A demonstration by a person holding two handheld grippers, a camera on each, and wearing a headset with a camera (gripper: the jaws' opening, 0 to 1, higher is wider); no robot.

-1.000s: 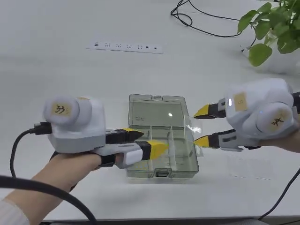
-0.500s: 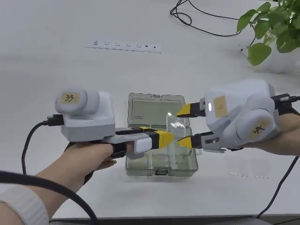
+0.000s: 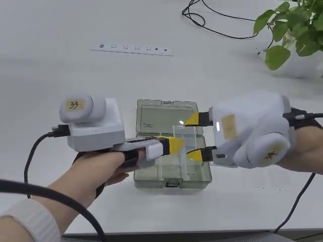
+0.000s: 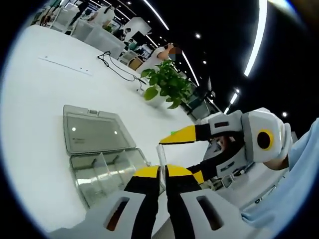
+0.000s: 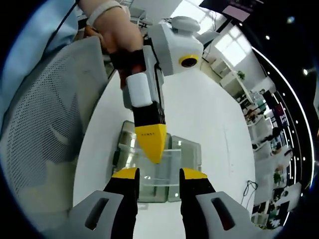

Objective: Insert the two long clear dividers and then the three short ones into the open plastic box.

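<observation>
Left gripper (image 3: 174, 144) pinches a clear divider (image 5: 159, 167) upright above the open plastic box (image 3: 151, 182). The right gripper (image 3: 193, 137) holds its jaws wide, bracketing it; contact is indeterminate. Several dividers (image 3: 162, 169) already sit in the box, and at least this one appears outstanding. Beyond lie a power strip (image 3: 132, 48), cables (image 3: 212, 22) and a plant (image 3: 295, 27), none obstructing.

My right gripper (image 3: 193, 137) is blocking the plastic box's (image 3: 166, 112) right wall in the head view, and my left gripper (image 3: 175, 145) covers part of the front compartments. The clear divider (image 3: 184, 133) pinched in my left jaws is so see-through I can't trace its lower edge, or tell whether my right jaws touch it. The plant (image 3: 292, 30) is cut off at the corner. The power strip's (image 3: 132, 48) sockets are too small to make out.
</observation>
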